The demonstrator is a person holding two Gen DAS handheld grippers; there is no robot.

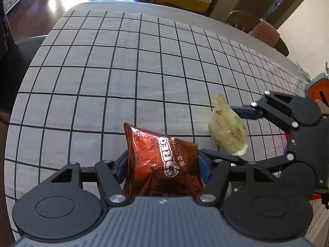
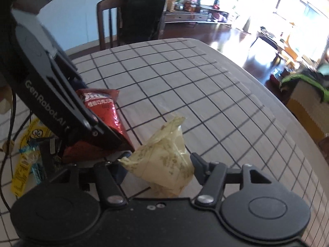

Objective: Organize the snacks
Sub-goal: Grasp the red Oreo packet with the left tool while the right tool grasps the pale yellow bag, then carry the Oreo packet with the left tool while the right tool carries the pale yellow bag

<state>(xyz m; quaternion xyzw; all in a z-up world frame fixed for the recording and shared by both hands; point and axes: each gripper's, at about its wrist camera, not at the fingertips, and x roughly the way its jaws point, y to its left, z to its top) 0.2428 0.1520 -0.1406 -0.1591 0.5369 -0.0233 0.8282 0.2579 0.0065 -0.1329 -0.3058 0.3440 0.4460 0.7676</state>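
A red-brown Oreo packet [image 1: 162,156] stands between the blue pads of my left gripper [image 1: 162,165], which is shut on its sides. To its right, a pale yellow crumpled snack packet [image 1: 226,129] is pinched between the fingers of my right gripper [image 1: 221,131]. In the right wrist view the pale packet [image 2: 164,162] fills my right gripper [image 2: 159,164], both pads against it. To its left is the Oreo packet [image 2: 102,107] under the left gripper's black linkage [image 2: 67,103]. Both packets sit at or just above the gridded tablecloth [image 1: 102,72].
Yellow snack wrappers with a cartoon face [image 2: 26,144] lie at the table's left edge behind the left gripper. An orange object [image 1: 318,86] sits at the far right. Chairs [image 2: 127,18] [image 1: 265,33] stand around the table.
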